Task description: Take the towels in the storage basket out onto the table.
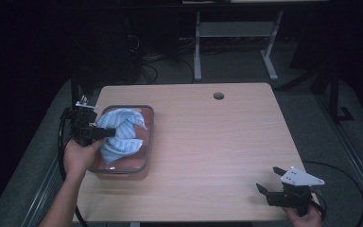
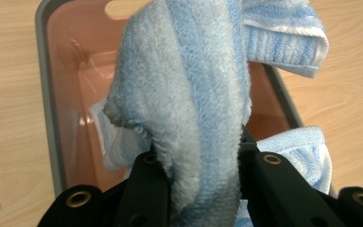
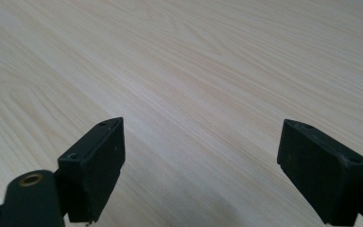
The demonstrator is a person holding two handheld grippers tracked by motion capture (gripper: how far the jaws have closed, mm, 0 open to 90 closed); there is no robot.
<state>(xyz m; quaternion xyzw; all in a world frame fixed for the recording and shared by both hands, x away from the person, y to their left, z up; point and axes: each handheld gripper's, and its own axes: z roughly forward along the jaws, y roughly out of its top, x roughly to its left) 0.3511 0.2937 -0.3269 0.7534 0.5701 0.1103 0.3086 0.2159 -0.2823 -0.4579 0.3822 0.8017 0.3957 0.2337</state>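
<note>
left gripper [image 1: 108, 133] at the near left side of the table [image 1: 208, 142], jaws clamped on a thick fold of the blue striped towel [image 1: 120, 135], so closed on cloth and not on air. seen along the jaws in the left gripper view: the towel [image 2: 194, 94] squeezed between the two black pads and standing up from them in a tall bunch, one hemmed corner flopping over to the right. probably pinched in a fold like this to get plenty of cloth in one grip, so that the soft fabric does not slip out.

below and behind the towel, the pink tub [image 2: 71, 94] with grey rim, resting on the table near its left edge. most of the towel over the tub, a part hanging down inside, another part lying on the right rim. held above the opening, most likely so that the cloth goes in or comes out without dragging the tub; which of the two, not possible to tell from here.

right gripper [image 1: 272, 182] far away at the near right corner, jaws spread wide with nothing between, just above the bare wood [image 3: 194, 71]. likely parked there to stay out of the way, free to come and steady the tub [image 1: 144, 113] if needed, since a light tub may slide or tip under a pull.
</note>
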